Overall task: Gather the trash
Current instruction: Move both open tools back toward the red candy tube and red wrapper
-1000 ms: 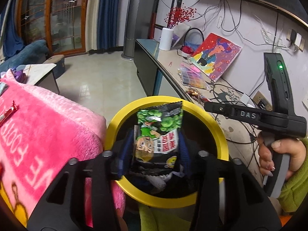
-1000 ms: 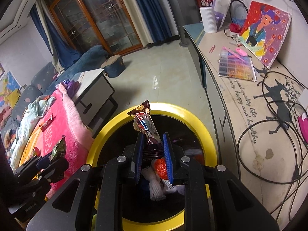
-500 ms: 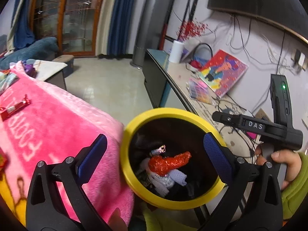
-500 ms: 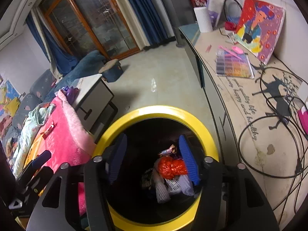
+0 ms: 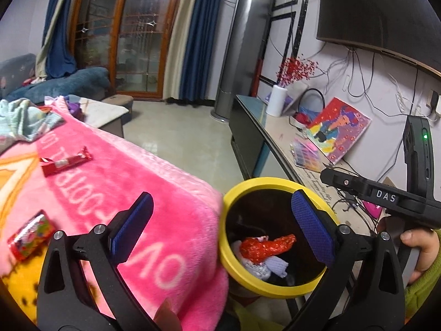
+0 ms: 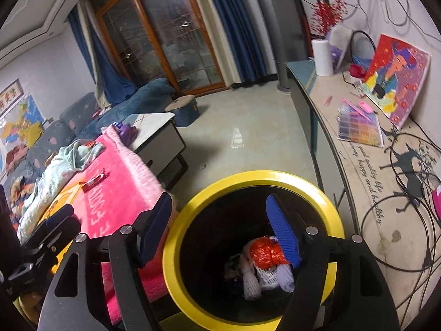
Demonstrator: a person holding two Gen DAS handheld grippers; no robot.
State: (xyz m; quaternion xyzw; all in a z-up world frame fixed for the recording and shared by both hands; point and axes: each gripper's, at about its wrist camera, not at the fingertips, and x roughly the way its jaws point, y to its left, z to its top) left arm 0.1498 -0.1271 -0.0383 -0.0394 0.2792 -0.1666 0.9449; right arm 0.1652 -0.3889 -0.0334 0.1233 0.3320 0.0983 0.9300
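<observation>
**Mia:** What changed just then?

**Ben:** A second before, the left gripper (image 5: 220, 226) held a green snack bag and the right gripper (image 6: 220, 231) held a brown wrapper, both over the yellow bin (image 6: 275, 176). Now both sets of jaws were wide open and held nothing.

**Mia:** So where did the trash go?

**Ben:** I think it fell in the bin. A red crinkly wrapper (image 5: 264, 247) lay on top of the pile inside.

**Mia:** Was that all of it?

**Ben:** No. On the pink blanket (image 5: 154, 176), a red candy bar wrapper (image 5: 66, 161) lay at ten o'clock, and a shiny sweet packet (image 5: 31, 234) at nine o'clock. Those probably came next.
</observation>
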